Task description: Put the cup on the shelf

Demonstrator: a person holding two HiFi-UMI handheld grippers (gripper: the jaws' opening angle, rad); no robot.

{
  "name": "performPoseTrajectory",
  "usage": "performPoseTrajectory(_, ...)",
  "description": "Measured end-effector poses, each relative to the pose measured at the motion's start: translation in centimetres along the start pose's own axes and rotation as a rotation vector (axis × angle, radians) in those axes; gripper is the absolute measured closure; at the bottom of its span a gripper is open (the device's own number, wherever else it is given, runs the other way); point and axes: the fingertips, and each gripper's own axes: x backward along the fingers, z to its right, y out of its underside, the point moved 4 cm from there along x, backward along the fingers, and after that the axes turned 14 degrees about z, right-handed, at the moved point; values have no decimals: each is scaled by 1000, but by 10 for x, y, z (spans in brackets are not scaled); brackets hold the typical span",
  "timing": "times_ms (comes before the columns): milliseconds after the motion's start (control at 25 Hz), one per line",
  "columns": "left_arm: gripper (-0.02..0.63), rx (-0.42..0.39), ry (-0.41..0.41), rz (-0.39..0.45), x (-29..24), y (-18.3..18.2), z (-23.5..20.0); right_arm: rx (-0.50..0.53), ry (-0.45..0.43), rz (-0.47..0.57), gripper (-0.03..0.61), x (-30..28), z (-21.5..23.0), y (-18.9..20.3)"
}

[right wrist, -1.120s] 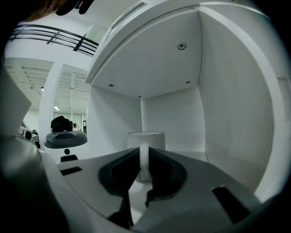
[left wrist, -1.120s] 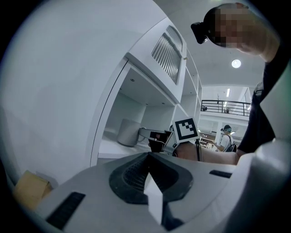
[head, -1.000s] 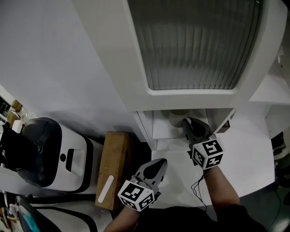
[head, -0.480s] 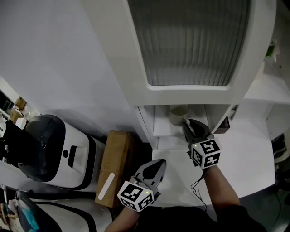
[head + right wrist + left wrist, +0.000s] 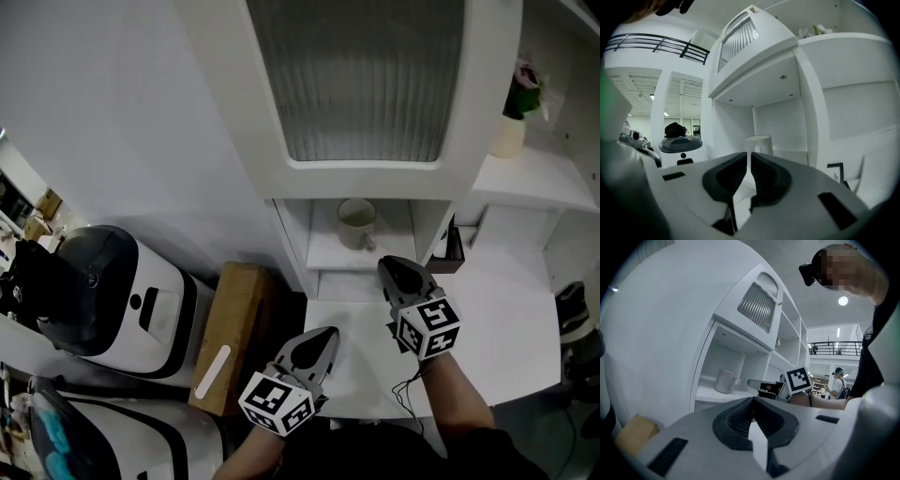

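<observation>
Basically done: cup (image 5: 357, 223) stands upright on the shelf (image 5: 326, 255) in the open cubby under the ribbed cabinet door (image 5: 361, 80), handle toward the right, nothing touching it. My right gripper (image 5: 395, 269) sits in front of the cubby, clear of the cup, jaws closed to a thin slit with nothing between them; its own view shows the cup straight ahead past the tips. My left gripper (image 5: 322, 339) is low over the white table (image 5: 511, 309), jaws together, empty too. Nothing left that I can see, maybe just pulling the arms back.

Versus a second ago: my right tips were then right up in the cubby at the cup, half a second ago just beside it, and now they're backed off with a clear gap. Left gripper has barely moved. My head has tipped up, so the flower vase (image 5: 511, 131) at right is now in view.
</observation>
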Motion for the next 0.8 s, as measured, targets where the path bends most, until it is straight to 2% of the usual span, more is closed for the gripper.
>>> performPoseTrajectory(440,609,-28,-88,40,27,10,72,-21,-192,-3,566,70,-33,-17)
performPoseTrajectory(800,609,-44,-193,53,68,10,105,-83,-277,-18,569,111,-59,-18)
